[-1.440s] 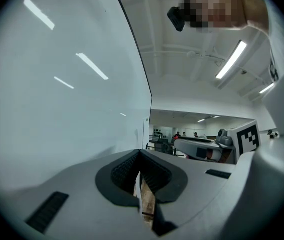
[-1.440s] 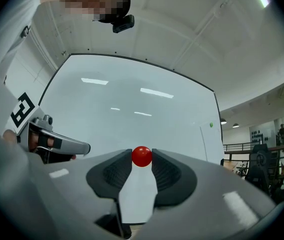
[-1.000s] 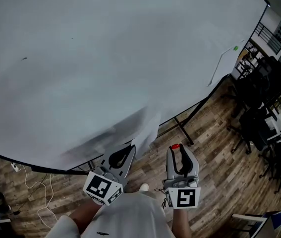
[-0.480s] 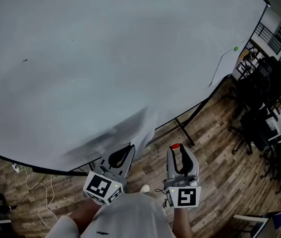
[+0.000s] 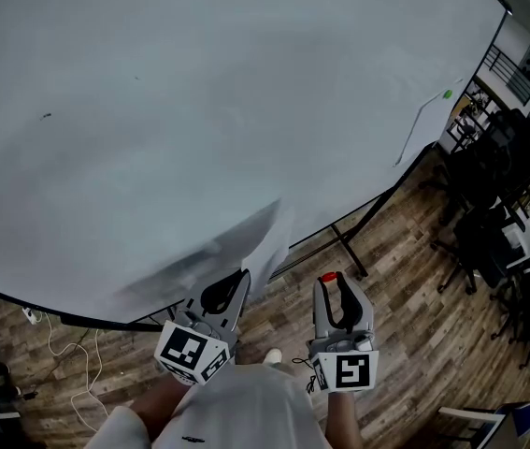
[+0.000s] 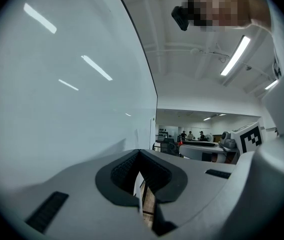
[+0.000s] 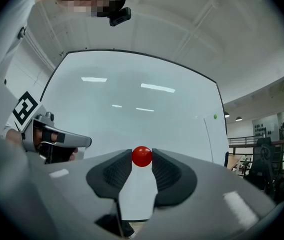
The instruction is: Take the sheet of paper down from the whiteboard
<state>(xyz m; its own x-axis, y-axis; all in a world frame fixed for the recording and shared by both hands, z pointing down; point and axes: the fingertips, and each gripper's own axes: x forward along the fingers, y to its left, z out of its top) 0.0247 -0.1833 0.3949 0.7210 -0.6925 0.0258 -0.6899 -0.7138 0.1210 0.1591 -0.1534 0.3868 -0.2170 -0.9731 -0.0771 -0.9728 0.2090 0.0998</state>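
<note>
The sheet of paper point(image 5: 269, 246), pinched by the left gripper point(image 5: 238, 279), is being pulled lower, almost clear of the whiteboard point(image 5: 199, 92); 1 red magnet point(image 7: 142, 156) is being clamped by the right gripper point(image 5: 332, 284).

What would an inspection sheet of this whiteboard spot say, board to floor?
Surface: whiteboard, nearly blank.
Job's things: sheet of paper, lower end held off the board; red magnet, off the board.
Clutter: second sheet under a green magnet, far right.
Tongs: left tongs shut on the sheet of paper; right tongs shut on the red magnet.
Cables: white cable on the floor, lower left.
Surroundings: wood floor, black chairs.
</note>
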